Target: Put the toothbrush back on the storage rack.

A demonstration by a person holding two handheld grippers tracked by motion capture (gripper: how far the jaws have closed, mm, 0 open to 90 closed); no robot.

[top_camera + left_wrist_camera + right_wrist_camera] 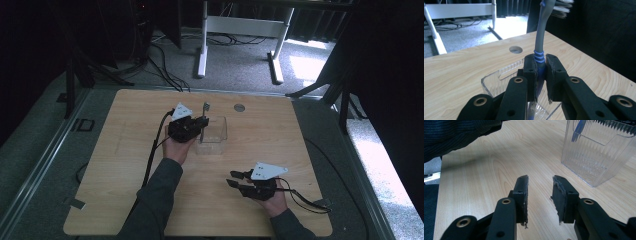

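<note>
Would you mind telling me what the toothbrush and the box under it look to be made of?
Toothbrush: probably matte grey plastic, with blue ribs that look rubbery at the grip. Box: clear, glossy hard plastic with fine ribbing; the wooden table shows through it.

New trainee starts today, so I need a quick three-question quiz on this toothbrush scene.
1. True or false: the left gripper is shut on the toothbrush.
2. Where is the toothbrush's lower end? A) in the clear box B) flat on the table C) in the right gripper
3. Fill in: the right gripper's jaws are ____, with nothing between them.

Key: 1 true; 2 A; 3 open
</note>
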